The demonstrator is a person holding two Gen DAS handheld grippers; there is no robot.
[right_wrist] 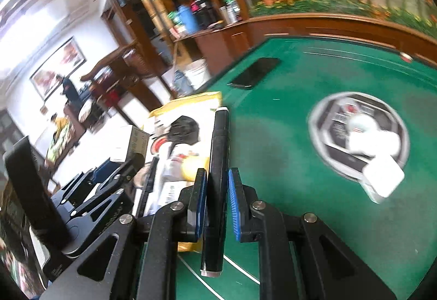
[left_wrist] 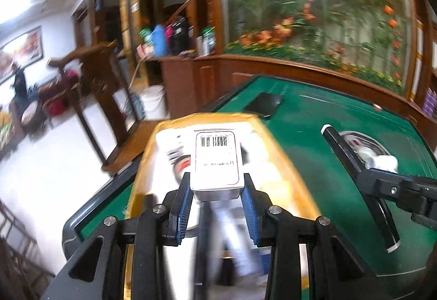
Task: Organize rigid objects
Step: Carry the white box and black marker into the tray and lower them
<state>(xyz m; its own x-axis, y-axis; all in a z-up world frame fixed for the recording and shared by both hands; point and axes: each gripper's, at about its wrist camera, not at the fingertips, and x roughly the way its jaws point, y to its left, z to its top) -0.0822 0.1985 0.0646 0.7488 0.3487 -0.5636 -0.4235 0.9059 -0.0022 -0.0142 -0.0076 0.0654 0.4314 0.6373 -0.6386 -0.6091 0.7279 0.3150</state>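
Note:
My left gripper (left_wrist: 216, 192) is shut on a small white box (left_wrist: 217, 160) with a barcode label, held above a yellow-rimmed tray (left_wrist: 275, 136) full of blurred items. That box (right_wrist: 135, 140) and the left gripper (right_wrist: 120, 163) also show at the left of the right wrist view. My right gripper (right_wrist: 215, 190) is shut on a long black marker (right_wrist: 217, 163) with white-banded ends, hanging over the green table (right_wrist: 273, 150) beside the tray (right_wrist: 191, 103). In the left wrist view the marker (left_wrist: 355, 171) and the right gripper (left_wrist: 382, 177) sit to the right.
A black phone (left_wrist: 263, 104) lies flat on the green felt beyond the tray. A round black-and-silver dial with white pieces (right_wrist: 360, 136) sits at the table's middle. A wooden counter with bottles (left_wrist: 177, 38) and a flower mural stand behind. White floor lies to the left.

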